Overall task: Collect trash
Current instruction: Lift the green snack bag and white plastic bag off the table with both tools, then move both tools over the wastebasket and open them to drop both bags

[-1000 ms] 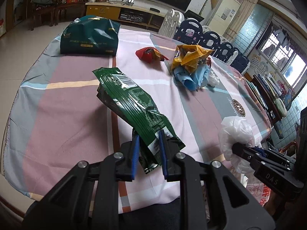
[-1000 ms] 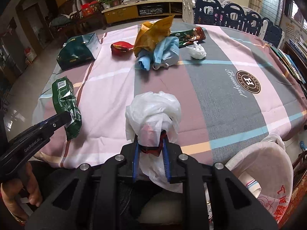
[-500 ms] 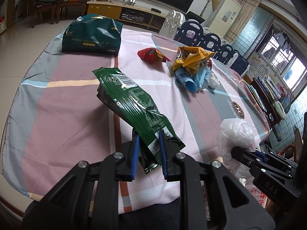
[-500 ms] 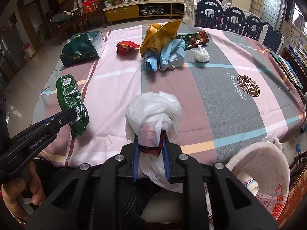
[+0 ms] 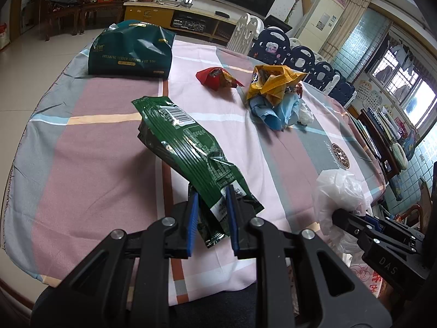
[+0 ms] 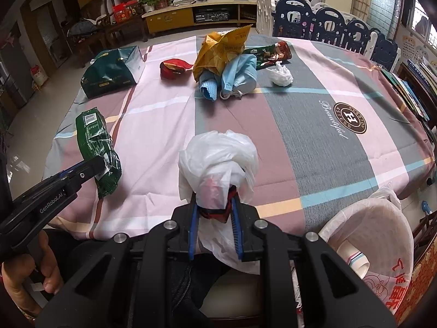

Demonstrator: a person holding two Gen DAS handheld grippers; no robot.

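Trash: green snack wrapper [image 5: 188, 147] clamped in left claw [image 5: 210, 213]; crumpled white plastic bag [image 6: 218, 161] clamped in right claw [image 6: 214, 218], both above tabletop [image 6: 314, 104]

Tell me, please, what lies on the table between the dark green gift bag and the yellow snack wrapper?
A crumpled red wrapper lies between the gift bag and the yellow wrapper; both wrist views show it.

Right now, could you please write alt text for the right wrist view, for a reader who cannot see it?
The right gripper is shut on a crumpled white plastic bag above a pink-and-grey checked tablecloth. At left, the left gripper holds a green foil snack wrapper; a bag-lined white bin stands at lower right.
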